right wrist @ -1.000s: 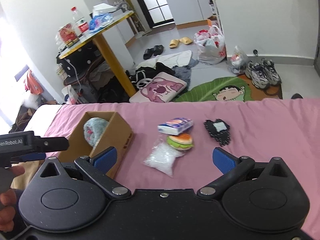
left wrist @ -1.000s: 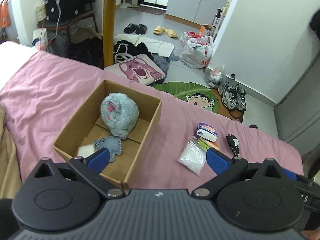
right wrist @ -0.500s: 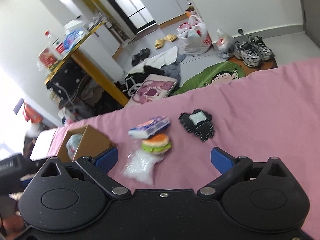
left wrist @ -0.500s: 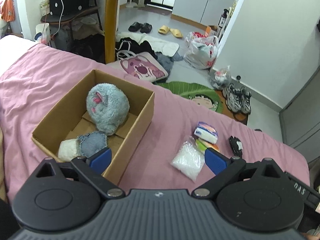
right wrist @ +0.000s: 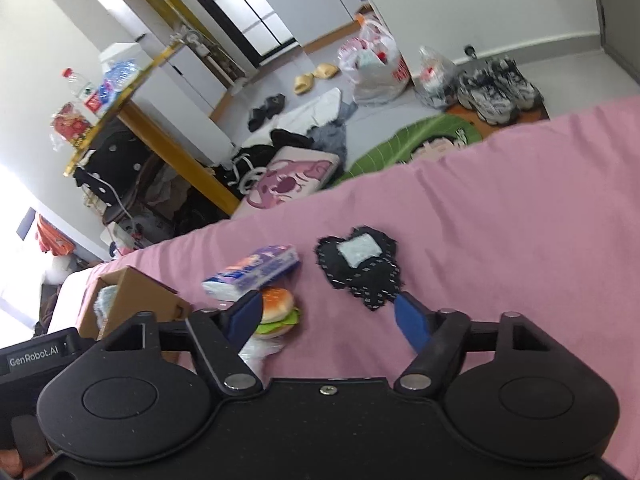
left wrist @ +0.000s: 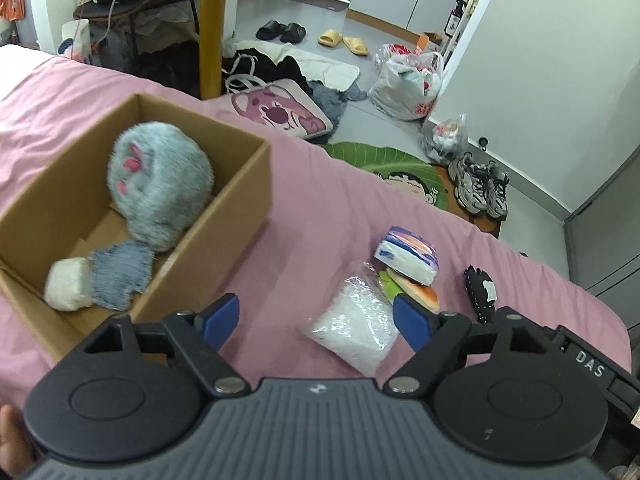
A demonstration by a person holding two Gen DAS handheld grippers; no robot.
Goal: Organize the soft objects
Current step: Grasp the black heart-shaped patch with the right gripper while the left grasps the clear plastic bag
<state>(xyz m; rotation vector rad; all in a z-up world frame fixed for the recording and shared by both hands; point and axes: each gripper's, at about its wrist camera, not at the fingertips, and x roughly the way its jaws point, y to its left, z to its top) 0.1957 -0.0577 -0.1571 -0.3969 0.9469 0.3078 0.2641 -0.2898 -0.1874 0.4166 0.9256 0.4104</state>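
A cardboard box (left wrist: 244, 184) on the pink bed holds a grey fluffy plush (left wrist: 160, 188), a denim patch (left wrist: 120, 276) and a white soft lump (left wrist: 66, 286). To its right lie a tissue pack (left wrist: 406, 254), a burger toy (left wrist: 412, 290), a clear bag of white filling (left wrist: 356, 326) and a black heart-shaped patch (left wrist: 480, 292). My left gripper (left wrist: 316, 322) hovers open above the bed between box and bag. My right gripper (right wrist: 328, 316) is open, low over the bed, with the black patch (right wrist: 358, 266) just ahead and the burger toy (right wrist: 276, 312) by its left finger.
The bed's far edge drops to a floor cluttered with a pink cushion (left wrist: 280, 110), a green rug (left wrist: 392, 164), sneakers (left wrist: 480, 188), plastic bags (left wrist: 408, 80) and a yellow table leg (left wrist: 210, 24). The tissue pack (right wrist: 252, 270) and box (right wrist: 132, 304) sit left of my right gripper.
My left gripper has shifted right and lower, away from the box toward the loose items. My right gripper has tilted and closed in on the black patch and burger toy.
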